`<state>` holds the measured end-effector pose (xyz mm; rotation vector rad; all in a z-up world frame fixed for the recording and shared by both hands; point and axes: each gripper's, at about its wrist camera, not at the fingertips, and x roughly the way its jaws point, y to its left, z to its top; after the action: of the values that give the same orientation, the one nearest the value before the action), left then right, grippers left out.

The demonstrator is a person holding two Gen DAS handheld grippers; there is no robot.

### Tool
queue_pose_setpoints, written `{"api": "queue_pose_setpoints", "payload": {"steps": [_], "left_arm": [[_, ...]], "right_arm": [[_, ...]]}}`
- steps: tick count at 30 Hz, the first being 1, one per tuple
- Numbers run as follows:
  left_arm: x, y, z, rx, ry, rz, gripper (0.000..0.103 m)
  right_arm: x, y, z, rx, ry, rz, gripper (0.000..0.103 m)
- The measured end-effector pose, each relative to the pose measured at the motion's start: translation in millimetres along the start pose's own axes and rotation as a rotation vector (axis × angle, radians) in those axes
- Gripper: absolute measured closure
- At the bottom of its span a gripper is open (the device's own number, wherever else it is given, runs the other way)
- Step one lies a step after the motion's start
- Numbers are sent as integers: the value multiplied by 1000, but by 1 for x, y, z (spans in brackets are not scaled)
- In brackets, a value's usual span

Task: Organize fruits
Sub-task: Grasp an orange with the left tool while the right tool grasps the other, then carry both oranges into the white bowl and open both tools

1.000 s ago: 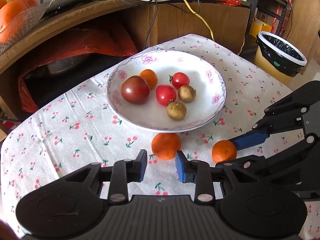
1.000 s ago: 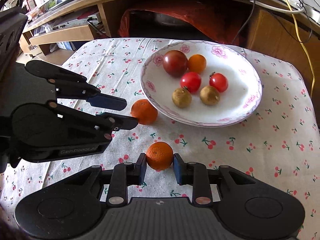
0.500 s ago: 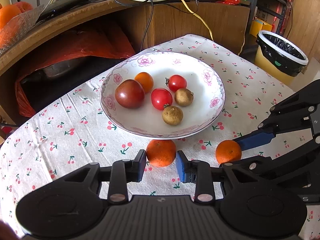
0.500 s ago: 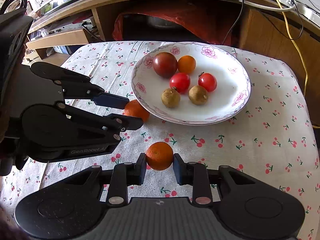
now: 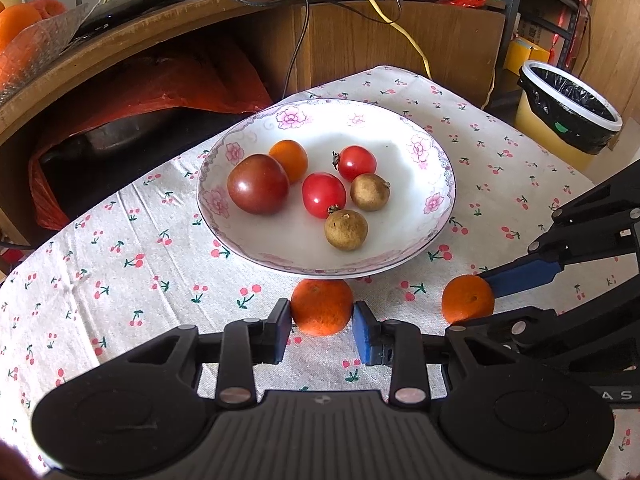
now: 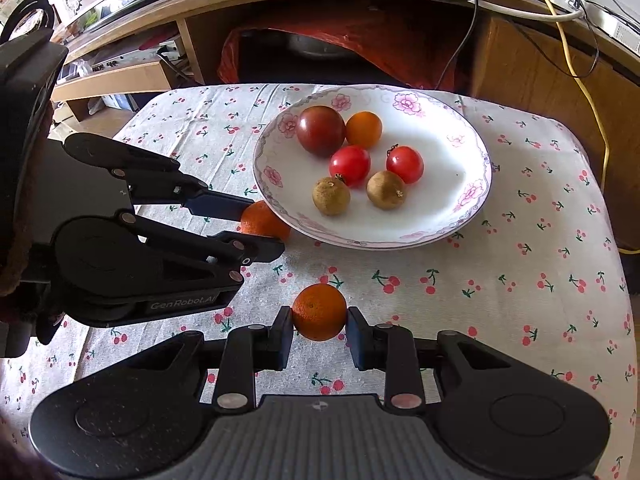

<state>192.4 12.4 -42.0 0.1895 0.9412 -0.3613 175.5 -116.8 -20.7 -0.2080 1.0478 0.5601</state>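
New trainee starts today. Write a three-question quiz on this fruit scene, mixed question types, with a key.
1. Count: how many fruits lie in the floral plate?
2. True or false: the left tool has its fingers on either side of the tangerine that sits against the plate's near rim.
3. Multiple choice: the right tool is at A) a red tomato, B) a second tangerine on the cherry-print cloth, C) a longan.

Key: 1) six; 2) true; 3) B.
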Motion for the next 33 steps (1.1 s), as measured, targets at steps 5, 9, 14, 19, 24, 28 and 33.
{"api": "queue_pose_setpoints", "payload": {"steps": [5, 9, 14, 19, 24, 28, 33], "left_arm": [[0, -1, -1, 1, -2, 7, 62], [-1, -3, -2, 11, 2, 12, 62], [-5, -8, -5, 28, 14, 7, 62], [-11, -11, -9, 41, 23, 9, 62], [-16, -12, -11, 45, 28, 18, 62], [-20, -13, -15, 54, 29, 24, 63], [-28, -16, -19, 66, 31, 27, 63]], "right_arm": [[1, -2, 0, 4, 2, -7, 79], [1, -3, -1, 0, 3, -14, 79], [0, -2, -2, -7, 5, -21, 79], [1, -1, 0, -15, 5, -26, 79], [1, 1, 0, -22, 5, -36, 79], [1, 3, 0, -31, 7, -42, 79], [0, 7, -2, -48, 12, -49, 79]]}}
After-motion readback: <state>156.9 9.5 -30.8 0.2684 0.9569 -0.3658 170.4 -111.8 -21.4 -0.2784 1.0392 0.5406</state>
